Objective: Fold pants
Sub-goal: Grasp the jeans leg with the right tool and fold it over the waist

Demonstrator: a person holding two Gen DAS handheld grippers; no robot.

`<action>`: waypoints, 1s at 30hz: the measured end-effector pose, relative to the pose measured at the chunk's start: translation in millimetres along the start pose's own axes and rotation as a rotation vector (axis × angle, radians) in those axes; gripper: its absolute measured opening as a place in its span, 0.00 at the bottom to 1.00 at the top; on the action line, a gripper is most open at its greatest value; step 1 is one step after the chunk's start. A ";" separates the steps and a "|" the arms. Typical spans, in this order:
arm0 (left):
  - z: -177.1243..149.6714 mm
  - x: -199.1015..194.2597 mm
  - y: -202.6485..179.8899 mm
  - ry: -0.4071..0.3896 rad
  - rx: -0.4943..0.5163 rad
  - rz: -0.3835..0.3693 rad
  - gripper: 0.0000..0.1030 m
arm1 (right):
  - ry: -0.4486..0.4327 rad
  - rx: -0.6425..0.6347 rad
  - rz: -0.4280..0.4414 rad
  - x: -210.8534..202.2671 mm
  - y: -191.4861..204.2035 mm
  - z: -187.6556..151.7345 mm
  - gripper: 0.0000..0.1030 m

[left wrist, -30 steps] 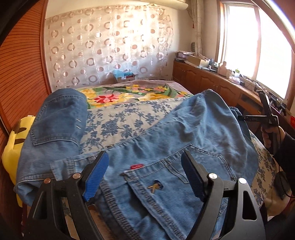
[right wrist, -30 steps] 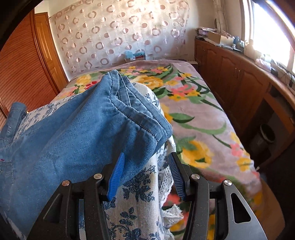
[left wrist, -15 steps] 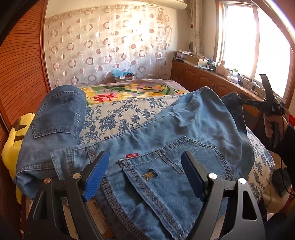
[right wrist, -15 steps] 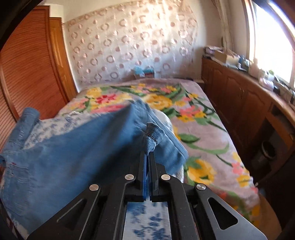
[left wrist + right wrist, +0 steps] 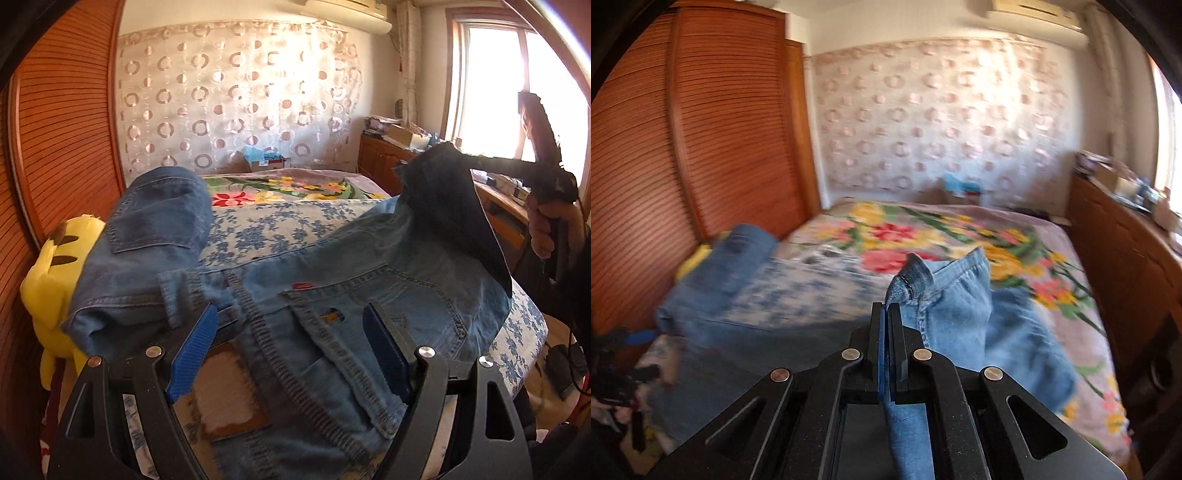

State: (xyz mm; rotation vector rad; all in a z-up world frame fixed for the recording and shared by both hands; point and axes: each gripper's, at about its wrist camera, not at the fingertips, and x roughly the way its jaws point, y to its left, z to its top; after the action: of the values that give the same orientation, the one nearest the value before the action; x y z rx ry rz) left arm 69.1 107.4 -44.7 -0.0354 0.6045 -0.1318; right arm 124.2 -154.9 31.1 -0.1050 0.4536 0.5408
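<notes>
Here, on a bed (image 5: 295, 236) draped in a blue-flowered sheet, I am working a pair of blue jeans (image 5: 369, 295) with two handheld grippers. My right gripper (image 5: 889, 314) is clamping a hem corner of one leg, its jaws pressed together on the denim, and that leg is hanging raised above the mattress toward the window side of the room. My left gripper (image 5: 288, 347) is hovering over the waistband and back pocket with its jaws spread wide, closed on nothing. The waist end is lying at the near edge of the bed; the other leg is running off to the left, draping over a yellow plush toy (image 5: 55, 273) that is sitting against the slatted wooden doors (image 5: 62, 129). Beyond the jeans, the flowered sheet and a floral blanket (image 5: 960, 236) are stretching toward the curtained far wall. A wooden cabinet (image 5: 1115, 251) is lining the bed's right-hand edge.
</notes>
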 end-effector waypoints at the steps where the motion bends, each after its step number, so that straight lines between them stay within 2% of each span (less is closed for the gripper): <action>1: -0.6 -2.6 3.5 -0.002 -0.006 0.006 0.79 | -0.001 -0.019 0.034 0.3 16.6 1.2 0.01; 7: -4.6 -16.7 21.3 -0.015 -0.040 0.042 0.79 | 0.026 -0.093 0.220 0.6 87.1 -10.4 0.01; 12: -7.6 -17.3 32.0 -0.015 -0.055 0.058 0.79 | 0.095 -0.145 0.291 10.4 112.1 -31.5 0.01; 20: -7.7 -6.2 34.7 -0.009 -0.064 0.045 0.79 | 0.207 -0.135 0.289 37.7 111.4 -65.3 0.01; 23: -6.1 -1.2 30.8 -0.004 -0.059 0.033 0.79 | 0.233 -0.107 0.299 50.5 111.8 -56.1 0.01; 30: 7.2 15.5 19.8 -0.001 -0.026 -0.008 0.79 | 0.250 -0.055 0.291 52.6 107.7 -77.2 0.01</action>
State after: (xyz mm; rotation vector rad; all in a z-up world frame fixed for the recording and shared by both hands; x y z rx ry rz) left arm 88.0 124.8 -48.9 -0.0627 0.6054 -0.1322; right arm 78.3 -54.5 -59.1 -0.1617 0.7036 0.8317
